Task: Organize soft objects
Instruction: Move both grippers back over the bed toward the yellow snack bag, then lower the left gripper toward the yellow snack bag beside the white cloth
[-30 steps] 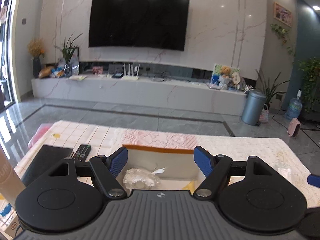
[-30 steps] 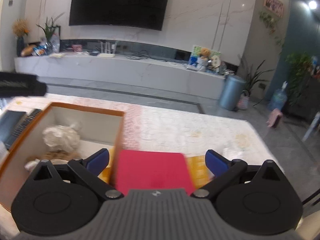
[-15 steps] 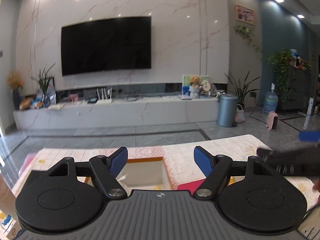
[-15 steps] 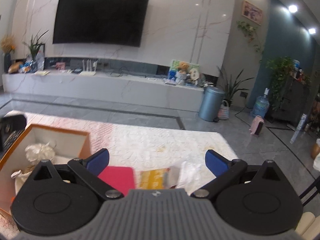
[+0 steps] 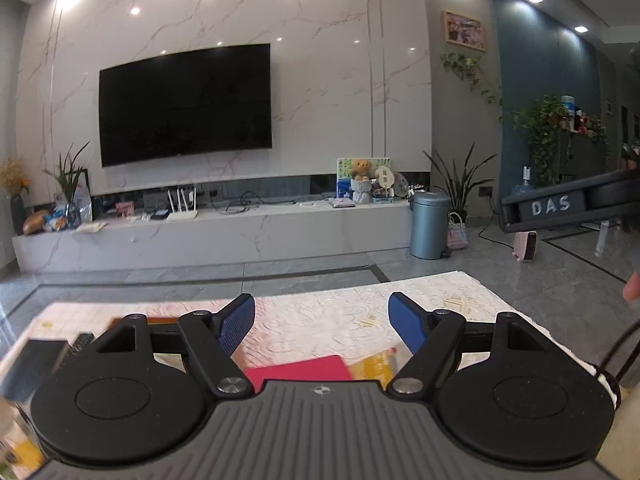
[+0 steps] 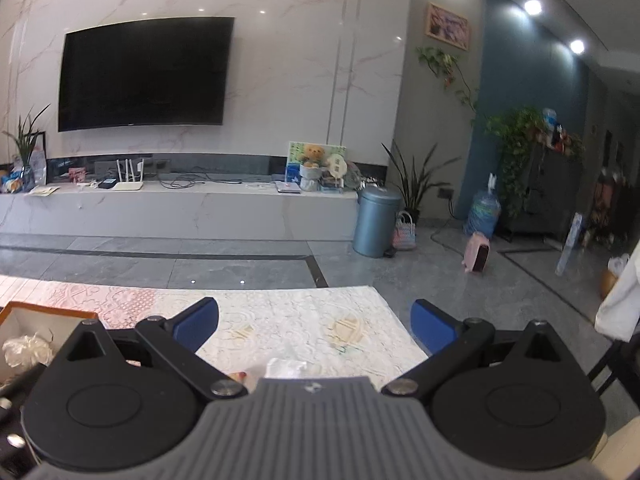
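Apparently this is a gap between pickups: the left gripper (image 5: 322,322) and right gripper (image 6: 314,326) both hover with fingers spread wide, grasping nothing. A crumpled white soft item (image 6: 290,368) lies on the tablecloth (image 6: 320,316), right of the box (image 6: 48,312) that already holds a similar wad (image 6: 26,350). Next, probably, the right gripper dips to pinch it.

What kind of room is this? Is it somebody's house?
It looks like a living room in a home. A big TV hangs on a marble wall above a long low cabinet, a teddy bear sits there, and potted plants stand around.
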Action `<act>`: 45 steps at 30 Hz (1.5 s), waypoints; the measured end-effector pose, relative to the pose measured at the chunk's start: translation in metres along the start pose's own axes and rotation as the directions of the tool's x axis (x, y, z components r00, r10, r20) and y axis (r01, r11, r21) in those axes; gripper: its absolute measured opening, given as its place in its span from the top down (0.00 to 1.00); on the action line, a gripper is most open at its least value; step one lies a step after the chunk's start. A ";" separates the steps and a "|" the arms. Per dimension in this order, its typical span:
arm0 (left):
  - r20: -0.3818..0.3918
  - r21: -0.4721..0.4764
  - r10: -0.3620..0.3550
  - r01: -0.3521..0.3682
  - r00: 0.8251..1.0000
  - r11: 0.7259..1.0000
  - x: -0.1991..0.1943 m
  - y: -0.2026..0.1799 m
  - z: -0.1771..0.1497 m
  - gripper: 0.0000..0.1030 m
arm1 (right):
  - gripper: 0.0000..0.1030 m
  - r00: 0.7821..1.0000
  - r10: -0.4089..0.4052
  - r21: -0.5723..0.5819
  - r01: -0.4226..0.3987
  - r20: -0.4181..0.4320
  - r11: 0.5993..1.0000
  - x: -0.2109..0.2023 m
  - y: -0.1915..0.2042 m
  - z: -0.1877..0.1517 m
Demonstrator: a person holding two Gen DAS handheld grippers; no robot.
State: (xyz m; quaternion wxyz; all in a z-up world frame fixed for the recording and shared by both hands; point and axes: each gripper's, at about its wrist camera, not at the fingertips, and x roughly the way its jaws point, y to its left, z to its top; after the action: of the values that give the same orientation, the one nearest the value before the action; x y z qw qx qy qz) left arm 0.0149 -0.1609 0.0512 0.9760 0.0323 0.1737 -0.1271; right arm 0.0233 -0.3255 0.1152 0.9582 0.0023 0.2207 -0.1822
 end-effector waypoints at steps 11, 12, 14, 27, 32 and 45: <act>-0.197 -0.026 0.078 -0.085 0.977 0.996 0.097 -0.058 -0.037 0.13 | 0.03 0.990 0.044 0.133 -0.026 -0.137 0.991 0.093 -0.021 -0.041; -0.212 -0.026 0.080 -0.088 0.974 0.996 0.102 -0.061 -0.042 0.13 | 0.03 0.987 0.037 0.141 -0.015 -0.154 0.990 0.103 -0.021 -0.053; -0.229 -0.026 0.070 -0.078 0.971 0.997 0.112 -0.068 -0.054 0.13 | 0.03 0.977 0.046 0.176 -0.009 -0.207 0.984 0.122 -0.028 -0.076; -0.155 0.189 0.156 -0.126 0.976 0.974 0.125 -0.132 -0.111 0.13 | 0.03 0.916 -0.001 0.363 0.160 -0.401 0.918 0.161 -0.088 -0.140; -0.113 0.269 0.180 -0.144 0.977 0.952 0.126 -0.146 -0.122 0.13 | 0.03 0.906 -0.052 0.329 0.205 -0.419 0.922 0.165 -0.090 -0.141; -0.136 0.412 0.336 -0.256 0.932 0.875 0.157 -0.165 -0.145 0.13 | 0.03 0.897 -0.016 0.257 0.143 -0.442 0.956 0.177 -0.066 -0.141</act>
State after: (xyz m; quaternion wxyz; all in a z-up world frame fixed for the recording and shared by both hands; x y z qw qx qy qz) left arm 0.0669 -0.3420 -0.1423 0.9352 0.2636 0.2367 -0.0034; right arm 0.0893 -0.4366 -0.0819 0.8661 0.1705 0.4004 -0.2460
